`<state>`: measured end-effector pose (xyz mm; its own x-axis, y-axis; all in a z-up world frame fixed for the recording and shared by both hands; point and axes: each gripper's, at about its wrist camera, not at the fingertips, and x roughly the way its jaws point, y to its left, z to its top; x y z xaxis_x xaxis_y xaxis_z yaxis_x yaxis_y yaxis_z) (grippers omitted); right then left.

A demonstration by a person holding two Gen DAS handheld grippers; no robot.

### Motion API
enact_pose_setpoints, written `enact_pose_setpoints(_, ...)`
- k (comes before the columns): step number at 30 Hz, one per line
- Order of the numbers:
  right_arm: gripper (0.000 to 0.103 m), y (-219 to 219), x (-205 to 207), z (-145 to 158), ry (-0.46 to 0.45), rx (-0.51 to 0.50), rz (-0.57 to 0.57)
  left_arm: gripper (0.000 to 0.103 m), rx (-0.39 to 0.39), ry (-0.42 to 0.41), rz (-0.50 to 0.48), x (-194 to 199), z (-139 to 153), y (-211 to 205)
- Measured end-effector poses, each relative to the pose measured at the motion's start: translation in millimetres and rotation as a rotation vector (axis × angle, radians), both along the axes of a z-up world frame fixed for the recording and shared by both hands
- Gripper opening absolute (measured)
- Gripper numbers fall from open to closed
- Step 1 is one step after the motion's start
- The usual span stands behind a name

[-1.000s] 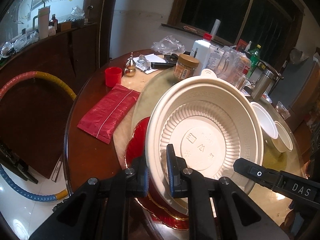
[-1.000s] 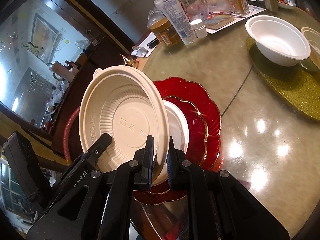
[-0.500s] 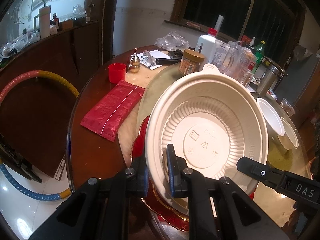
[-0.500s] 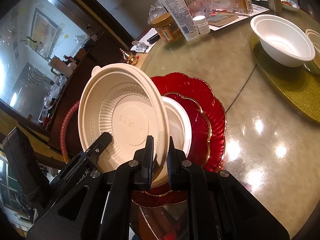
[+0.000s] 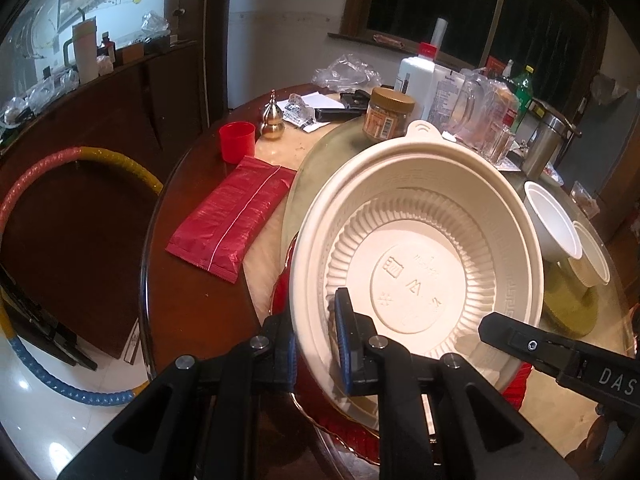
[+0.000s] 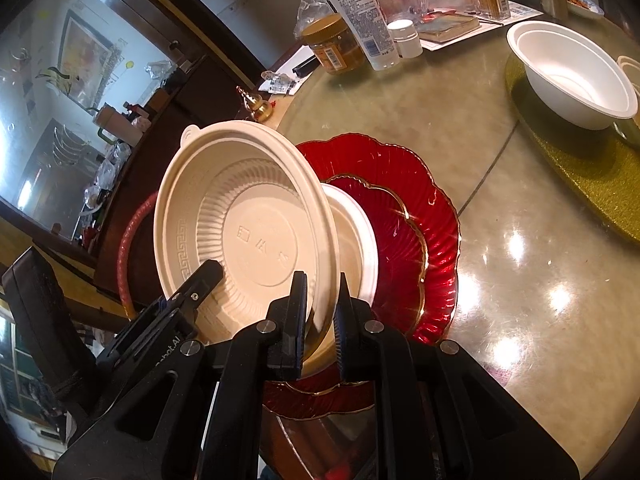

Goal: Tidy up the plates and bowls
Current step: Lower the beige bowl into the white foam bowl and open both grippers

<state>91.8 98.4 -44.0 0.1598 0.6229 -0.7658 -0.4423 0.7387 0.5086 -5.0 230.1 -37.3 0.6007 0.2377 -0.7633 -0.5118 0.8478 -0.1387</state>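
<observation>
A large cream plastic bowl [image 5: 416,240] is held tilted above the red plates; it also shows in the right wrist view [image 6: 240,216]. My left gripper [image 5: 316,340] is shut on its near-left rim. My right gripper [image 6: 320,320] is shut on its near-right rim. Below it a white plate [image 6: 356,240] lies on a small red plate [image 6: 400,240], which lies on a large red scalloped plate [image 6: 436,220]. A white bowl [image 6: 572,76] stands on a gold mat [image 6: 580,168] at the far right, beside a smaller cream bowl [image 5: 592,256].
On the round table are a red packet [image 5: 232,216], a red cup [image 5: 237,142], a brass gourd [image 5: 273,118], a jar [image 5: 388,116], bottles and a glass jug [image 5: 476,108]. A coloured hoop [image 5: 80,160] leans by the cabinet at the left.
Both grippers have lifted the cream bowl a little higher and tilted it more upright over the plate stack.
</observation>
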Motion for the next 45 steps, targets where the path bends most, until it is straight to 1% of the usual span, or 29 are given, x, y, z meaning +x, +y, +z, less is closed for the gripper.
enact_pose_setpoints(9, 0.012, -1, 1, -1, 0.005, 0.011, 0.003, 0.017, 0.030, 0.003, -0.006, 2, 2, 0)
enact_pose_setpoints(14, 0.014, -2, 0, 0, 0.016, 0.024, 0.017, 0.017, 0.053, -0.009, 0.011, 2, 8, 2)
enact_pose_setpoints(23, 0.014, -6, 0, 1, 0.005, 0.042, 0.011, 0.017, 0.083, -0.015, 0.027, 0, 12, 3)
enact_pose_setpoints(32, 0.015, -15, -2, 15, -0.045, 0.063, -0.005, 0.017, 0.098, -0.036, 0.025, -2, 18, 0)
enact_pose_setpoints(35, 0.015, -18, -1, 15, -0.040, 0.081, -0.013, 0.022, 0.100, -0.047, 0.030, -3, 21, -1)
enact_pose_setpoints(37, 0.015, -20, -2, 16, -0.043, 0.084, -0.017, 0.031, 0.104, -0.053, 0.031, -4, 23, -1)
enact_pose_setpoints(39, 0.015, -21, -2, 17, -0.045, 0.089, -0.017, 0.035, 0.108, -0.059, 0.032, -4, 25, -2)
enact_pose_setpoints(41, 0.015, -22, -2, 18, -0.045, 0.097, -0.018, 0.047, 0.115, -0.066, 0.039, -5, 28, -2)
enact_pose_setpoints(42, 0.015, -23, -2, 19, -0.047, 0.100, -0.019, 0.055, 0.116, -0.072, 0.039, -6, 29, -2)
enact_pose_setpoints(45, 0.015, -26, -3, 21, -0.051, 0.111, -0.021, 0.056, 0.124, -0.084, 0.042, -8, 33, -3)
